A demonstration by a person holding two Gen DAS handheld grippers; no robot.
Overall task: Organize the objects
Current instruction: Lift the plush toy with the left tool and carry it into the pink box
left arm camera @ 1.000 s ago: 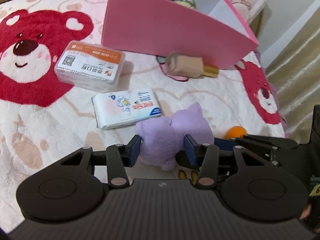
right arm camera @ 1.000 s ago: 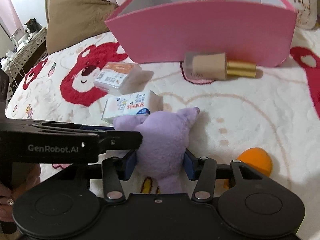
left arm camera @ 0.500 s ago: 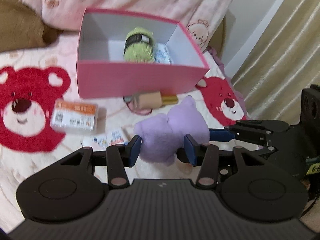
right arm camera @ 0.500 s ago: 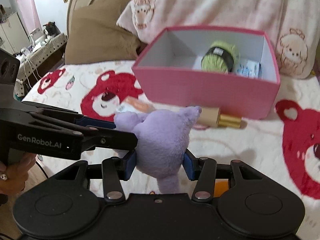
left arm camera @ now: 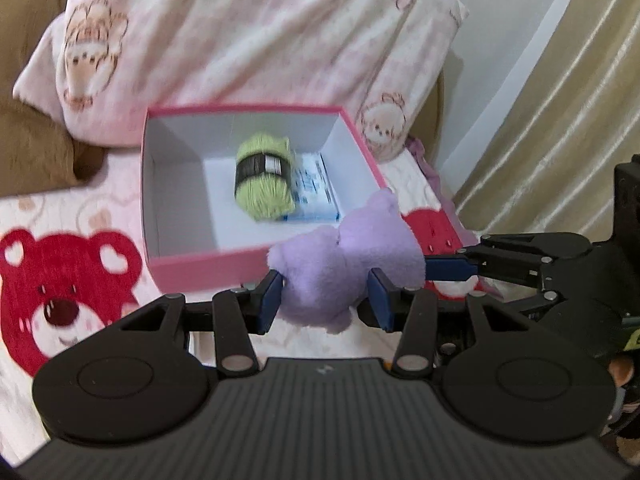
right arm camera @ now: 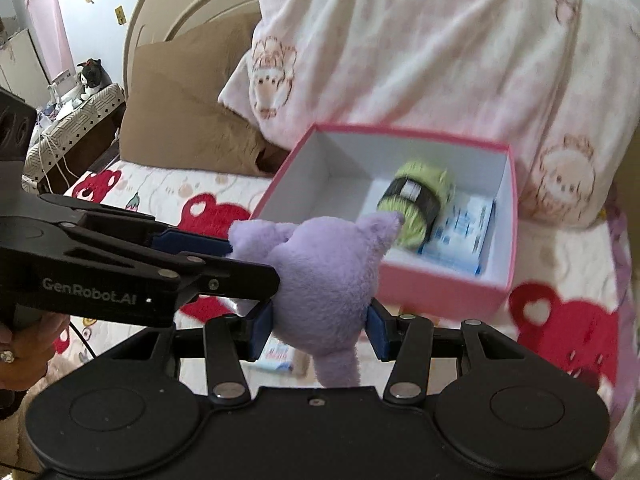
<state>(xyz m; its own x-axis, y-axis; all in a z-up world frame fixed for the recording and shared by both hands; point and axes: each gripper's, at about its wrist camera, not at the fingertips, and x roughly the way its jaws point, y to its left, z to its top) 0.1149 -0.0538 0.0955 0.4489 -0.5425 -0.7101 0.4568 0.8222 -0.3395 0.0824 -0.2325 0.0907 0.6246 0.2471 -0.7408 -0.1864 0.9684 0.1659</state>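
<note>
One purple plush toy (left arm camera: 344,268) was in the scene, along with one pink box (left arm camera: 208,268), one ball of green yarn (left arm camera: 264,180) and one blue-and-white packet (left arm camera: 314,188), while two grippers worked together. The left gripper (left arm camera: 324,300) had its blue pads pressed into the toy's lower body from either side, clamped on it, and the right gripper (right arm camera: 318,330) pinched the same toy in the same way, so the plush was held by both at once. In the left wrist view the right gripper's black fingers (left arm camera: 520,260) came in from the right side and met the toy's flank; in the right wrist view the left gripper's fingers (right arm camera: 200,276) came in from the left. The toy hung clear of the bedspread (left arm camera: 60,280), in front of the box's near wall and overlapping its near rim in both views. It was soft and fuzzy, pale lilac, with two pointed ears at the top and a stubby limb or tail drooping below the pads; its face could not be made out, since only its back showed. The box sat open on the bear-printed bedspread, white inside, with the yarn, banded in black, lying beside the packet at its far right. A pink bear-printed blanket (right arm camera: 420,60) was heaped behind the box.
</note>
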